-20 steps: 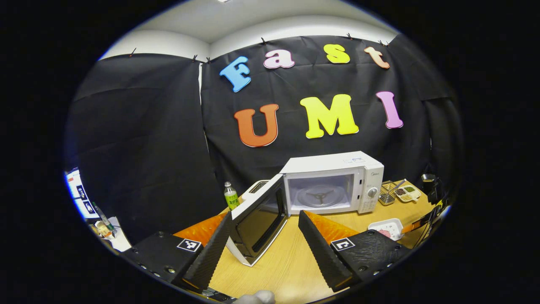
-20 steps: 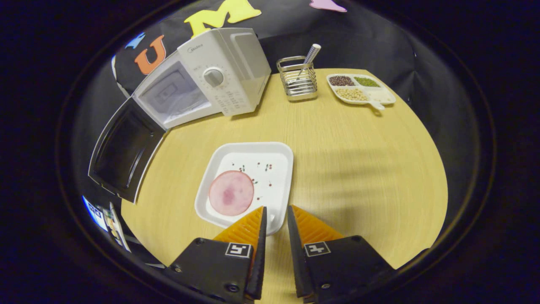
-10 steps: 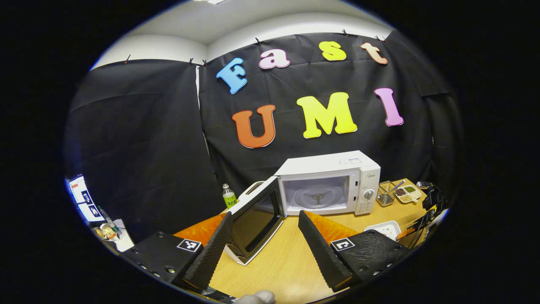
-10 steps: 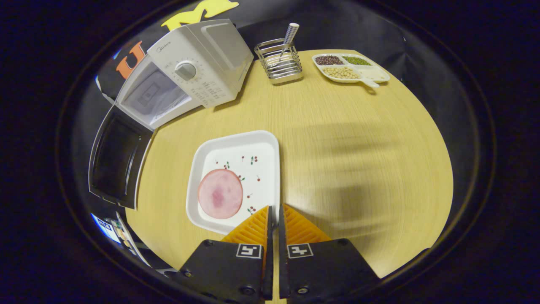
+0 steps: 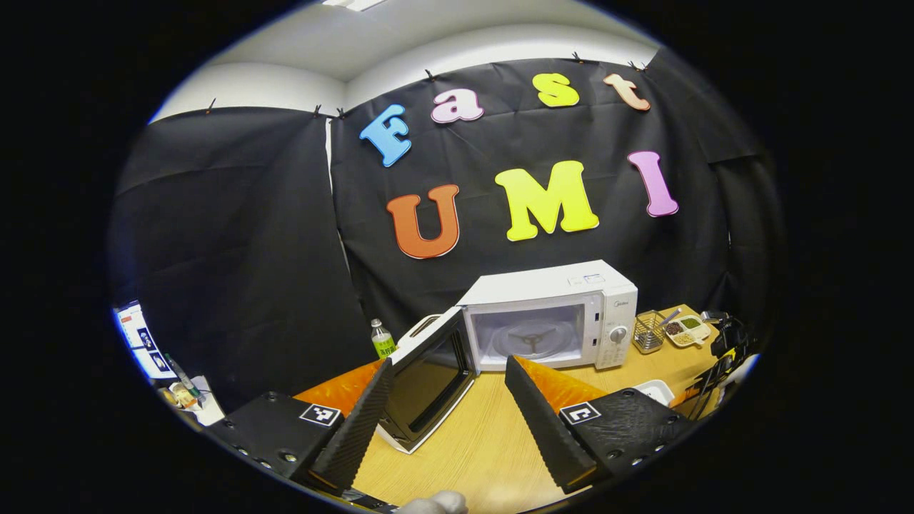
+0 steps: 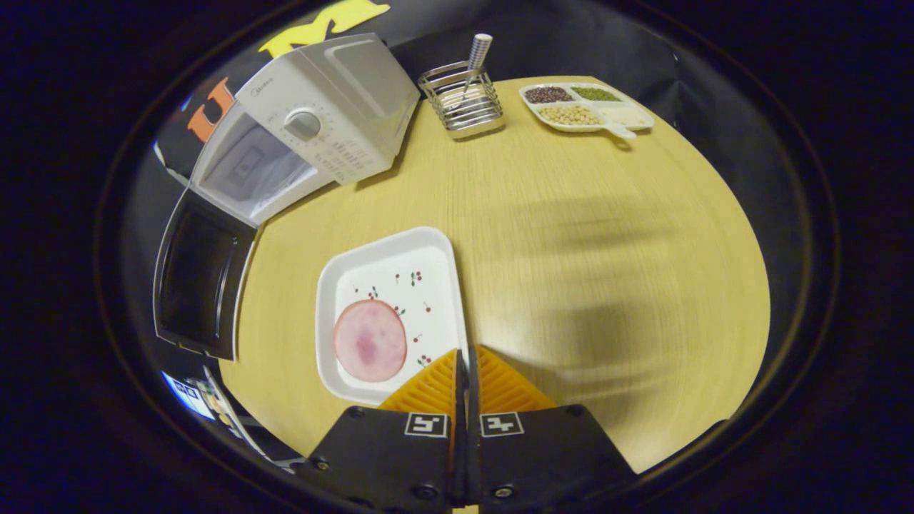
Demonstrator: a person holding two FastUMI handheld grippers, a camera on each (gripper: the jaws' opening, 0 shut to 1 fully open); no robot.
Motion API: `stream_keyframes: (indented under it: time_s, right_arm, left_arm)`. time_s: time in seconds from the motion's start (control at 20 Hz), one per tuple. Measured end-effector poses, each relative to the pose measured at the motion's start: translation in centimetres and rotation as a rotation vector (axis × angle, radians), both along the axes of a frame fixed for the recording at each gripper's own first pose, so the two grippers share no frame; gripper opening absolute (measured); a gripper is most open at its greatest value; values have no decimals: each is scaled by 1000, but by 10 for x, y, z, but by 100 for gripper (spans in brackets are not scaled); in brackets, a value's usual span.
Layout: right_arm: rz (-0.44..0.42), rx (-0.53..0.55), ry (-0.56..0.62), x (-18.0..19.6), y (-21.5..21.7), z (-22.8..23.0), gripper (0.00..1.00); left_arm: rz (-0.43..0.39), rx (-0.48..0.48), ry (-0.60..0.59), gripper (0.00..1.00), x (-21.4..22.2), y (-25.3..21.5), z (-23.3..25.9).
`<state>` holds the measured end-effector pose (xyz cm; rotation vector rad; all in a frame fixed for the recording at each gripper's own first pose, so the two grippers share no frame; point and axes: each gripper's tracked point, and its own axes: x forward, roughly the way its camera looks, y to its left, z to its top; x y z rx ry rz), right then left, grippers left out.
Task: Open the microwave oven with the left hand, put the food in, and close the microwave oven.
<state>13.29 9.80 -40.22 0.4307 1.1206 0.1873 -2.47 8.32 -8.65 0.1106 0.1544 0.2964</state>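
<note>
- A round-edged, light wooden table point(image 6: 607, 235) lies in front of me.
- At its far side I see a wire metal holder point(image 6: 463, 107) with a checked stick standing in it.
- Just beside the holder lies a white divided dish of beans and grains point(image 6: 585, 107).
- A clear bottle with a green label point(image 5: 383, 340) stands at the table's far left corner.

On the tabletop point(image 6: 585, 235), the microwave point(image 6: 321, 128) stands at the far left edge, its door point(image 6: 196, 275) swung open toward the near left. Beside it along the far edge stands a wire holder point(image 6: 463, 107), then a divided dish point(image 6: 585, 107) at the far right. The plate point(image 6: 389, 314) with a food slice point(image 6: 369, 340) on it lies toward the near edge.
</note>
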Motion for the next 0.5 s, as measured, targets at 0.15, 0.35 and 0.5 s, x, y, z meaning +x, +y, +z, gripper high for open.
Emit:
stream_keyframes:
  time_s: [0.15, 0.35, 0.5]
  right_arm:
    - [-72, 168, 35, -8, 14, 1, 3]
    - [-134, 255, -2, -4, 30, 18, 3]
    - [-158, 315, -40, 2, 47, 40, 4]
  left_arm:
    - [-27, -8, 1, 96, -2, 2, 1]
    - [-59, -20, 11, 95, 1, 10, 3]
    - [-88, -20, 12, 95, 5, 15, 6]
